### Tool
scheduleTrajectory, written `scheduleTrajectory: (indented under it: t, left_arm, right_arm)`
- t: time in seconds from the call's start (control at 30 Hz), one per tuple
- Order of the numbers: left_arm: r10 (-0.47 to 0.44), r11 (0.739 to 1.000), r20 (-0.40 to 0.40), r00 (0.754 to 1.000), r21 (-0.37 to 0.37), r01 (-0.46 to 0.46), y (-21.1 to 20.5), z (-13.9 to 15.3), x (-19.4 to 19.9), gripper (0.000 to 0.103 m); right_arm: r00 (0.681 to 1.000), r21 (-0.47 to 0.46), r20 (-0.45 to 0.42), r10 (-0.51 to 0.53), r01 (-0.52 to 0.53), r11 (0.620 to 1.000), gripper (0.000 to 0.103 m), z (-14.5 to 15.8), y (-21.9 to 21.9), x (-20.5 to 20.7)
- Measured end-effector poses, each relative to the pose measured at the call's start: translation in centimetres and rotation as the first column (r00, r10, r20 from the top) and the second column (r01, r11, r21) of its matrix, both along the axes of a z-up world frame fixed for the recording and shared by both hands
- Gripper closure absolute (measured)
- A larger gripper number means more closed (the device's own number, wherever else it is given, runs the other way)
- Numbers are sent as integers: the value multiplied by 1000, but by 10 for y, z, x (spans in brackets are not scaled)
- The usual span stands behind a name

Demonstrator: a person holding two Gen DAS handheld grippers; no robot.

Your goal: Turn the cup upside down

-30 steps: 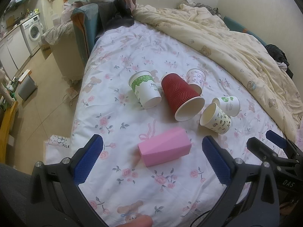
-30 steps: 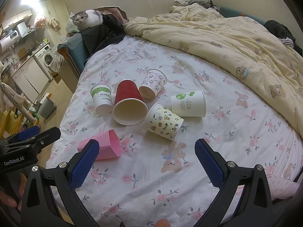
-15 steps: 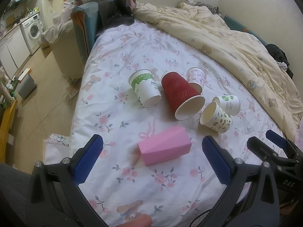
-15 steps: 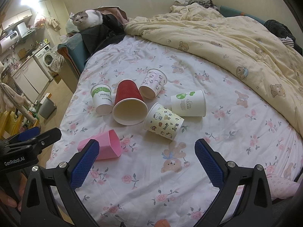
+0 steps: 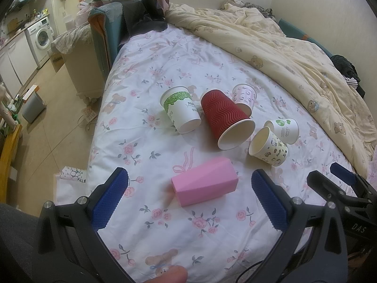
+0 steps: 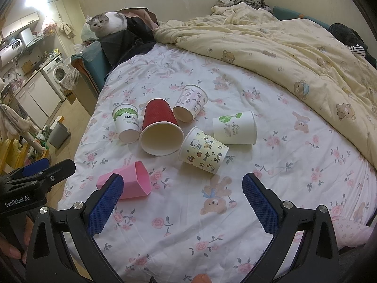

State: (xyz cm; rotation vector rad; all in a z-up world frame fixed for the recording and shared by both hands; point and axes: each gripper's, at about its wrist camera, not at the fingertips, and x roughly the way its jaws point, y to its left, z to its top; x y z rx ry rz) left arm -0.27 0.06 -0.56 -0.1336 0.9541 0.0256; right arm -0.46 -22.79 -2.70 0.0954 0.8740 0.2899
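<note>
Left gripper (image 5: 188, 195) and right gripper (image 6: 182, 200) are held spread, empty, above the bed (image 6: 188, 235). Pink cup (image 5: 204, 184) lies on its side nearest; red cup (image 5: 226, 119) and paper cups lie toppled beyond. Cat (image 6: 107, 24) is seen farthest.

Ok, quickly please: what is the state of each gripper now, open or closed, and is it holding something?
Left gripper: open, holding nothing, above the pink cup.
Right gripper: open, holding nothing, above the bed sheet.

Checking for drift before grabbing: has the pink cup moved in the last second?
No. The pink cup lies in the same spot below the red cup on the bedsheet.
</note>
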Motion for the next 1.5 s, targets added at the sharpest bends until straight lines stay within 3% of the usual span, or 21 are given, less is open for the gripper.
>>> scheduleTrajectory:
  t: [0.67, 1.03, 1.2, 1.33, 1.5]
  left_arm:
    - [3, 1000, -6, 1000, -5, -3, 1, -2, 0, 0]
    - [20, 1000, -32, 999, 0, -20, 2, -7, 1, 0]
    - [37, 999, -96, 995, -29, -39, 13, -7, 17, 0]
    - [40, 999, -107, 994, -11, -41, 18, 2, 35, 0]
    - [41, 999, -165, 986, -15, -44, 29, 1, 66, 0]
  right_arm:
    - [1000, 1, -3, 1, -1, 1000, 0, 3, 1, 2]
    - [1000, 11, -28, 5, -5, 1000, 0, -14, 3, 5]
    - [994, 33, -98, 54, -51, 998, 0, -7, 8, 23]
    - [982, 67, -162, 99, -90, 994, 0, -1, 16, 52]
    - [950, 95, -282, 134, -111, 989, 0, -9, 35, 104]
